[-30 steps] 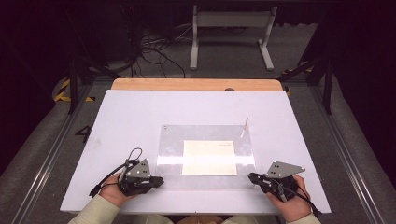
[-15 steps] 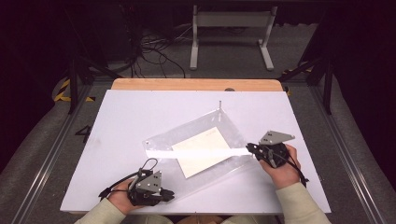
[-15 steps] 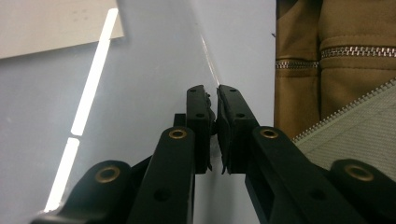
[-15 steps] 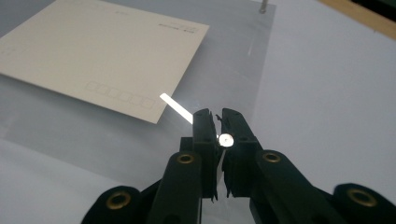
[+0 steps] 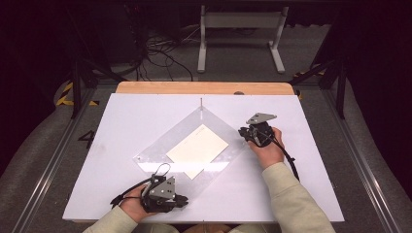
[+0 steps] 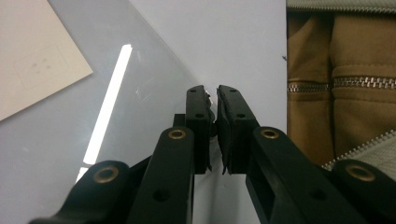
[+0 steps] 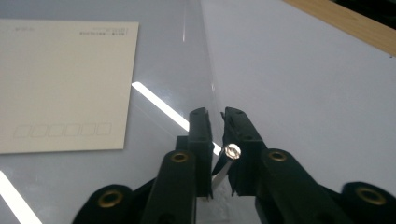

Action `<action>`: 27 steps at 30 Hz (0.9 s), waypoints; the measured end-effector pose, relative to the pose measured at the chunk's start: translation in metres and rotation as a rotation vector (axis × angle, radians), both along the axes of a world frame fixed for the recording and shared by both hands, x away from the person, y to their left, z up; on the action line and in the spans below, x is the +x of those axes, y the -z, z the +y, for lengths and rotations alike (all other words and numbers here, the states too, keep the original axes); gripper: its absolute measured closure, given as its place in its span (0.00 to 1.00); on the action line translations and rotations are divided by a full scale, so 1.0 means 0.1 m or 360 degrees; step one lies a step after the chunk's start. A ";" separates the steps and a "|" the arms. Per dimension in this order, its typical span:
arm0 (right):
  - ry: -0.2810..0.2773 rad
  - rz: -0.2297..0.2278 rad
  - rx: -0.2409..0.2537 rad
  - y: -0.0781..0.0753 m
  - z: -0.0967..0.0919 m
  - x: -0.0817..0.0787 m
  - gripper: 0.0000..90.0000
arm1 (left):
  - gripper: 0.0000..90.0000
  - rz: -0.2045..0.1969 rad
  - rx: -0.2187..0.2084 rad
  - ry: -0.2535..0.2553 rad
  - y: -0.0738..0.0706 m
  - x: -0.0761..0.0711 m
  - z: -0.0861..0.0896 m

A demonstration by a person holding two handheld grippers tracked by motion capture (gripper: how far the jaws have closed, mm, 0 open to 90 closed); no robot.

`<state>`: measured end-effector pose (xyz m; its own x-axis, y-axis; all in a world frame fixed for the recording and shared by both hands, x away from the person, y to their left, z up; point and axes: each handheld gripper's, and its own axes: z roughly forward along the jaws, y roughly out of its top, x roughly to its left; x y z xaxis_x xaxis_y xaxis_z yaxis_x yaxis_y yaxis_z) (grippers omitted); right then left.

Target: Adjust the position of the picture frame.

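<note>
A clear plastic sleeve (image 5: 158,149) lies cornerwise on the white table (image 5: 121,121), with a cream card (image 5: 198,148) inside it. My left gripper (image 5: 186,199) is at the sleeve's near corner and is shut on its edge. In the left gripper view the jaws pinch that clear sleeve (image 6: 70,140) at the left gripper (image 6: 213,95), and the card (image 6: 32,60) lies upper left. My right gripper (image 5: 241,132) is shut on the sleeve's right corner. Its own view shows the right gripper (image 7: 217,116) closed on the sleeve (image 7: 168,70) edge, the card (image 7: 60,79) to the left.
A thin metal pin (image 5: 201,103) sticks out at the sleeve's far corner. A wooden strip (image 5: 204,87) borders the table's far edge. A small metal piece (image 7: 232,150) glints between the right jaws. The person's tan zipped jacket (image 6: 336,93) is beyond the table's near edge.
The sleeve has turned anticlockwise from square to cornerwise. My right gripper moved away from the person with its corner; my left gripper moved right along the near edge.
</note>
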<state>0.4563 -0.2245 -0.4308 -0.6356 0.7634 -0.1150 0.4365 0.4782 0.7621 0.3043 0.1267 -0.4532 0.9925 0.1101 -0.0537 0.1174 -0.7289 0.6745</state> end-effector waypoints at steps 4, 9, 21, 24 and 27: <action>0.0028 -0.0137 0.0058 -0.11 -0.09 -0.25 0.69 | 0.99 0.0031 -0.0049 0.0005 0.02 0.01 -0.06; 0.0070 -0.0177 0.0191 -0.15 -0.47 -0.66 0.68 | 1.00 -0.0045 0.0017 0.0123 0.05 -0.10 -0.54; -0.0346 0.0014 0.0213 0.02 -0.26 -1.39 0.72 | 0.74 -0.0141 -0.0348 -0.0812 -0.25 0.45 0.49; -0.0558 0.0075 0.0189 -0.02 0.15 -1.49 0.81 | 0.66 -0.0143 -0.0329 -0.1069 -0.21 0.57 0.87; -0.0685 0.0127 0.0127 -0.02 0.42 -1.56 0.84 | 0.60 -0.0159 -0.0264 -0.1222 -0.14 0.66 1.11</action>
